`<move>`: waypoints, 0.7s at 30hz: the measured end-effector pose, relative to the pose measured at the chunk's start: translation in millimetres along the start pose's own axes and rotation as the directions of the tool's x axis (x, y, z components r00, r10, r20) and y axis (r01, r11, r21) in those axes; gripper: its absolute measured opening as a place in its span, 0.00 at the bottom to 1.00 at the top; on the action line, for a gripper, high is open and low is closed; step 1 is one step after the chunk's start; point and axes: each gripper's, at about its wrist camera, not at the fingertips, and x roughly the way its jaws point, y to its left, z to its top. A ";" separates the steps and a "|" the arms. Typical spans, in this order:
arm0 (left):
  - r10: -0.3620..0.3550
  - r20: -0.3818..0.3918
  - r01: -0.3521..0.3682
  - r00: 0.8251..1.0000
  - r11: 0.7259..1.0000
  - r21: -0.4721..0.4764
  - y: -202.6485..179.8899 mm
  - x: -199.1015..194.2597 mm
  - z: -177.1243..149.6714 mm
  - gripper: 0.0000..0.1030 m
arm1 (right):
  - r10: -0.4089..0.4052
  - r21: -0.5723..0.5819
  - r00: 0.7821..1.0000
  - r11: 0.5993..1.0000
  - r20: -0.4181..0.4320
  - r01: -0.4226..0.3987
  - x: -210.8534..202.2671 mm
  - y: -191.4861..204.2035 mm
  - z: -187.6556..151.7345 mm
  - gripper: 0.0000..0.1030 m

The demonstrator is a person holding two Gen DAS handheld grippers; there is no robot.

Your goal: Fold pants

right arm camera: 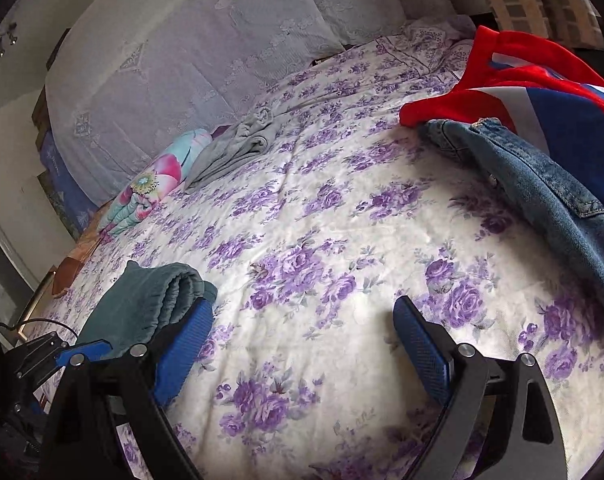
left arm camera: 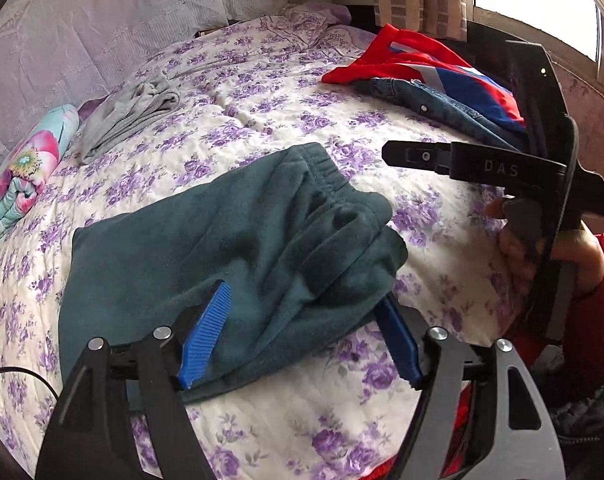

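While the green fleece pants lie folded in a thick bundle near the front edge of the bed, waistband turned toward the headboard, the left tongs stand released, one blue finger resting on the fabric and the other just beside the bundle's right edge. The right tongs are likewise released and grasp nothing, hovering over bare floral bedspread to the right of the pants, which are well apart from the other garments. Judged risk: the bundle is bulky and its upper layers sit loosely, so a shallow pinch by the left tongs could catch only the top layer and pull the fold open; fleece may also slip off the ribbed pads if lifted by one corner. The bundle's closeness to the bed edge means a careless tug toward the operator could drag it off. The denim garment and red-and-blue garment at the right, and the grey garment at the far left, are possible snags only if the tongs stray. No containers are visible in either view.
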 end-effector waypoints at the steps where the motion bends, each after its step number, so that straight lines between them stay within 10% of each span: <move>1: -0.003 0.000 0.003 1.000 1.000 -0.015 5.7 -4.0 -1.6 0.69 | -0.001 -0.001 1.000 1.000 0.000 0.001 -0.1 0.3 -0.2 0.90; 9: 0.079 0.063 -0.064 0.995 0.974 -0.218 77.0 -32.9 1.0 0.72 | 0.015 -0.186 0.999 0.983 0.036 -0.008 -18.6 55.6 5.4 0.90; 13: -0.005 0.067 0.021 0.998 0.972 -0.236 89.5 -42.1 -4.1 0.76 | 0.015 -0.333 0.998 0.943 0.059 0.005 -24.3 101.5 10.2 0.93; 21: 0.192 -0.124 -0.219 0.974 0.937 -0.270 123.0 11.3 -21.0 0.84 | -0.205 -0.528 0.972 0.842 -0.116 0.114 25.1 113.5 -32.5 0.93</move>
